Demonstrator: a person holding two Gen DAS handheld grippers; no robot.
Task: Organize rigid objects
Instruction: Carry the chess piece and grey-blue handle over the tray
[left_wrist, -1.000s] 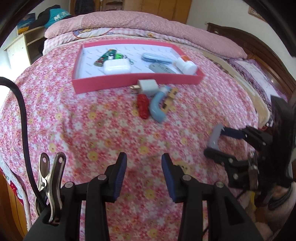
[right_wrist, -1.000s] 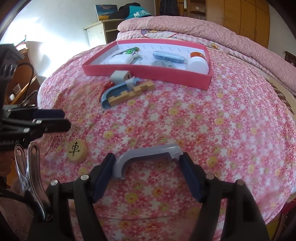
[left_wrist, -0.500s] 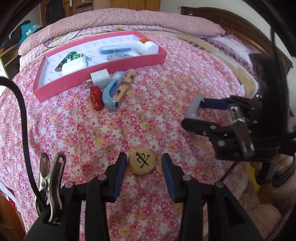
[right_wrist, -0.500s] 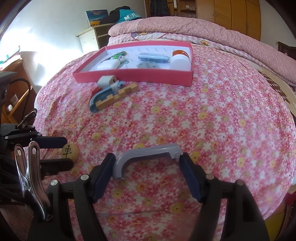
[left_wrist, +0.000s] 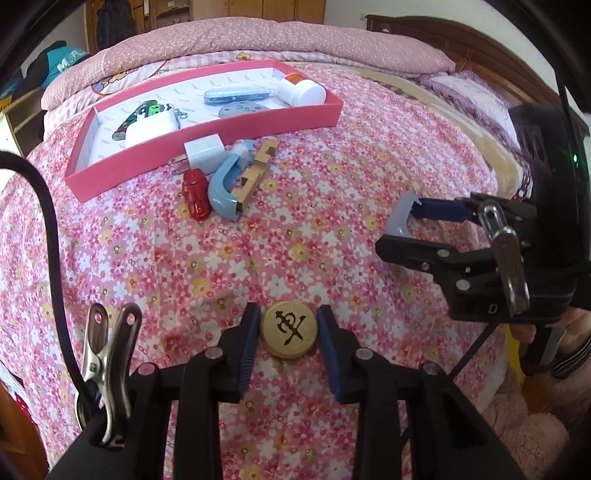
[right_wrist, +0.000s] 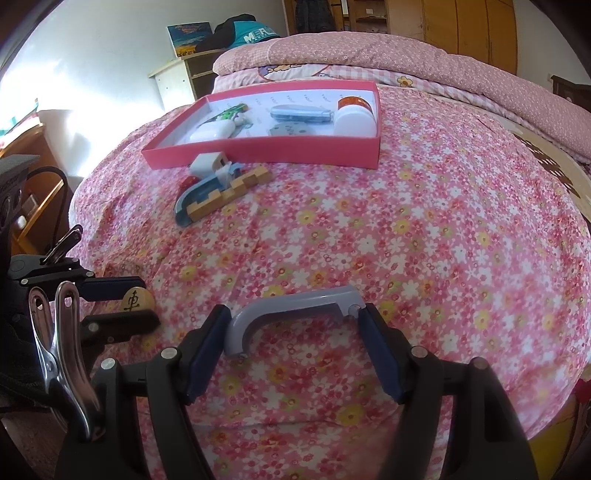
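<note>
Left gripper (left_wrist: 287, 334): I have my jaws either side of the wooden chess piece (left_wrist: 289, 329) on the bed (left_wrist: 332, 206); contact I cannot tell.
Right gripper (right_wrist: 294, 345): jaws clenched on the grey curved handle (right_wrist: 291, 308).
Pink tray (left_wrist: 207, 142): at 12 o'clock, holding a white bottle (left_wrist: 301, 90).
Loose pile: red toy (left_wrist: 195, 194), white charger (left_wrist: 203, 153), at 11 o'clock.

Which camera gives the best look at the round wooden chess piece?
The left wrist view: the chess piece faces the camera, character readable, between the left tool's pads. The right wrist view shows it small, edge-on, partly hidden.
</note>
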